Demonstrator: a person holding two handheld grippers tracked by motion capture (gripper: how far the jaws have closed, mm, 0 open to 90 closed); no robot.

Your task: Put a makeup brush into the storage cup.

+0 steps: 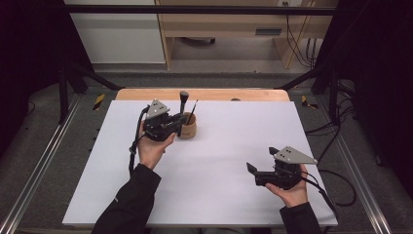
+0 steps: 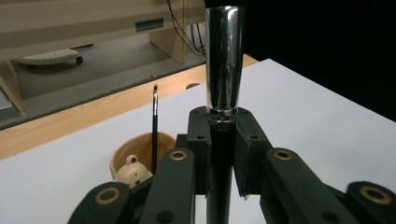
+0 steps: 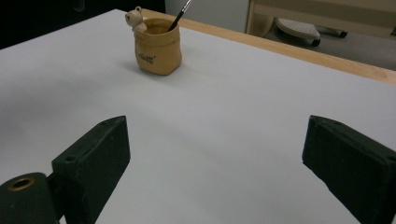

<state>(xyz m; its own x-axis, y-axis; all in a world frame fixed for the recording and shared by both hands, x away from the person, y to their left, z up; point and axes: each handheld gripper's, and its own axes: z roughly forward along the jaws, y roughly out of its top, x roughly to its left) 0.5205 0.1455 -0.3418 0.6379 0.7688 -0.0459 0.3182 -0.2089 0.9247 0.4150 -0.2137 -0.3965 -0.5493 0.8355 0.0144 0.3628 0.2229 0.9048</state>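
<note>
Big white table (image 1: 219, 165) takes up most of the scene. Right gripper (image 1: 260, 168) sits near the front right with its jaws wide apart, nothing between them. Left gripper (image 1: 168, 127) is clamped tight on a chunky makeup brush (image 2: 223, 60), held upright just beside the little tan pot (image 1: 187, 127). Pot's got a tiny bear (image 3: 135, 18) on the rim, and a thin brush (image 2: 154, 126) stands inside it.

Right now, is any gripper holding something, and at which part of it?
The left gripper holds a makeup brush, clamped on its dark handle just below the shiny metal ferrule. The right gripper is open and holds nothing.
</note>
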